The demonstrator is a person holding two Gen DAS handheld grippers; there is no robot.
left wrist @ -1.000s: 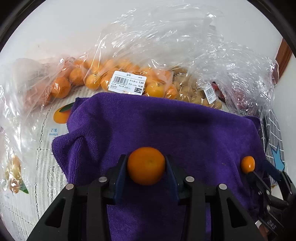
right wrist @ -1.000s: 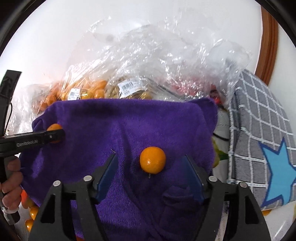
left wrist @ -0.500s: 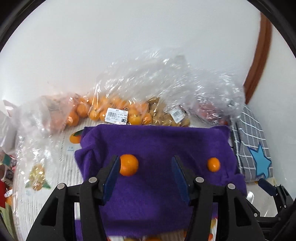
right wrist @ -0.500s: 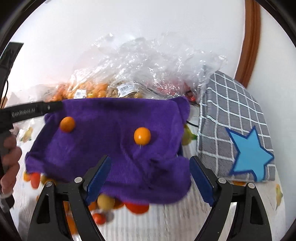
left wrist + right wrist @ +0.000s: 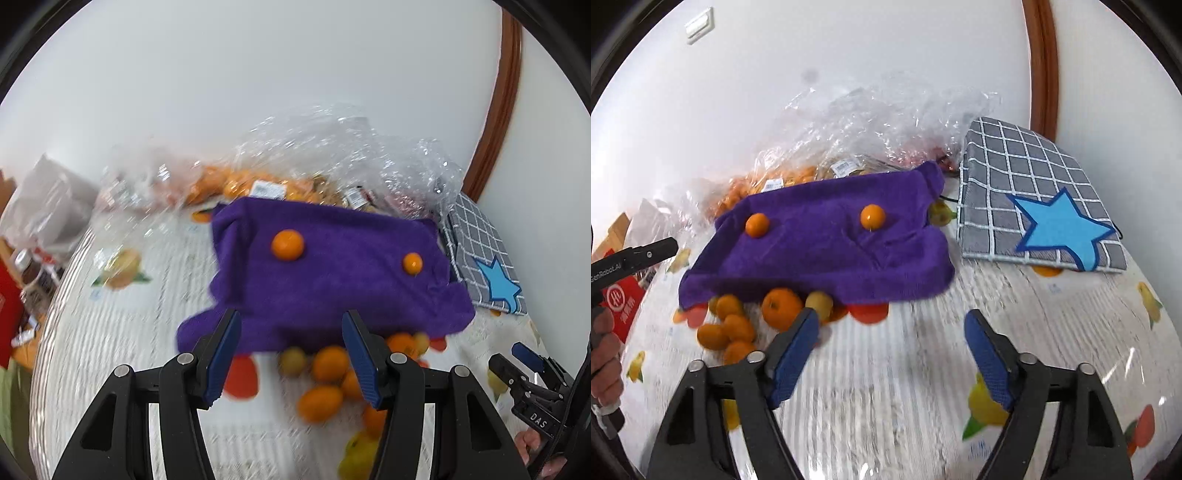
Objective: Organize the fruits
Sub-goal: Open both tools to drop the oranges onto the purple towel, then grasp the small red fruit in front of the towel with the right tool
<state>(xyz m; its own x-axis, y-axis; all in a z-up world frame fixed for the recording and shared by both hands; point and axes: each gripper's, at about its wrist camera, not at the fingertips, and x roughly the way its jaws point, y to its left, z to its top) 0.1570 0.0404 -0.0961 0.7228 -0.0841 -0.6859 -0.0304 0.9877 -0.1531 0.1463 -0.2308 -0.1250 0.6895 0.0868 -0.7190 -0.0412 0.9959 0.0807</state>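
Note:
Two small oranges lie apart on a purple towel (image 5: 343, 288), one at the left (image 5: 287, 245) and one at the right (image 5: 412, 263); they also show in the right wrist view, left one (image 5: 757, 225) and right one (image 5: 873, 217), on the towel (image 5: 827, 254). Loose oranges and other fruits (image 5: 325, 384) lie at the towel's near edge, partly under it (image 5: 757, 317). My left gripper (image 5: 291, 354) is open and empty, back from the towel. My right gripper (image 5: 892, 360) is open and empty, above the tablecloth.
Clear plastic bags of oranges and other fruit (image 5: 295, 177) stand behind the towel by the white wall. A grey checked cloth with a blue star (image 5: 1038, 206) lies at the right. A red box (image 5: 620, 299) and jars (image 5: 29, 269) are at the left.
My left gripper let go of the left orange. Both grippers have pulled back and up from the towel, leaving the two oranges on it. The loose fruits at the near edge have come into view.

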